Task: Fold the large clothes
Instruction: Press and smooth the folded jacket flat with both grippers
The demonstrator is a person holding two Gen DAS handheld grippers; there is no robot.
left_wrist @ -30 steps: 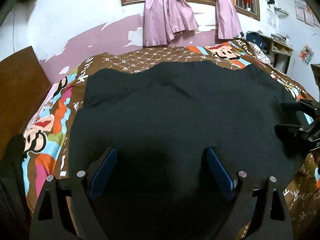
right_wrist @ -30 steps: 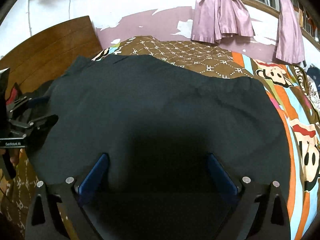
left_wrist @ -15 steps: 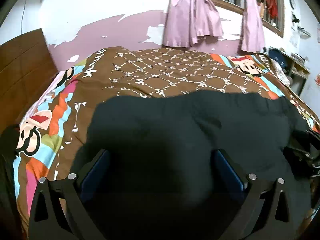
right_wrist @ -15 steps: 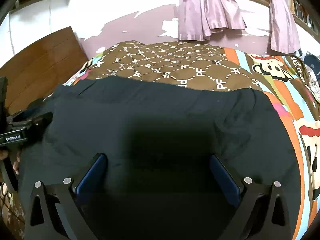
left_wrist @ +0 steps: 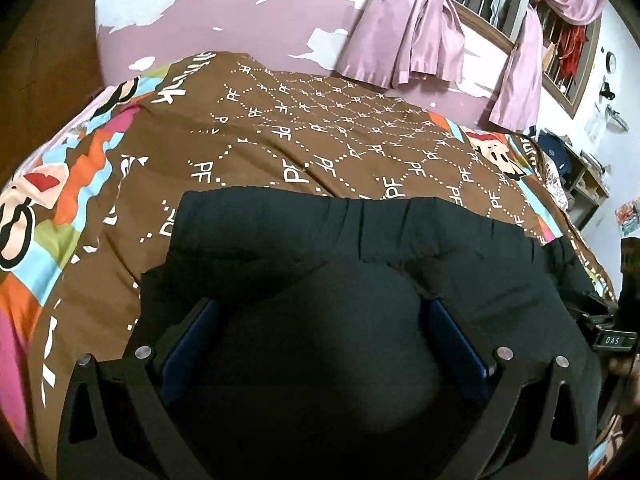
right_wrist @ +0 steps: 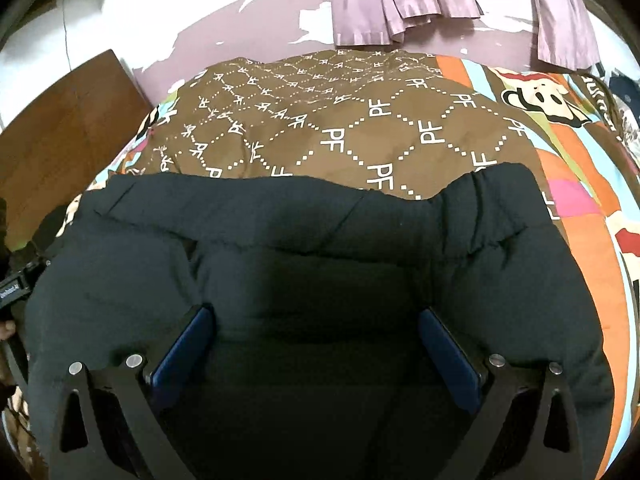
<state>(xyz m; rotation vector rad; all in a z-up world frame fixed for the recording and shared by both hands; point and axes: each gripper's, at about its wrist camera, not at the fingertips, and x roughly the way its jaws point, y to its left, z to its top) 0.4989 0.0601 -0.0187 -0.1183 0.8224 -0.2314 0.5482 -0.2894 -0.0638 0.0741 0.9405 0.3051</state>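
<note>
The brown bedspread (left_wrist: 320,152) carries a repeated white "PF" print. A black garment (left_wrist: 360,248) lies on its near part, long axis running left to right, gathered edge facing the far wall. The left gripper (left_wrist: 320,312) and the right gripper (right_wrist: 316,320) both have fingers spread wide, black cloth bulging between them.

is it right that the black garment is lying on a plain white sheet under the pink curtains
Not quite. The black garment does lie on the bed below the pink curtains, but the cover under it is not plain white: it is a brown bedspread with a white PF lattice print and colourful cartoon borders. The right wrist view shows this clearly.
</note>
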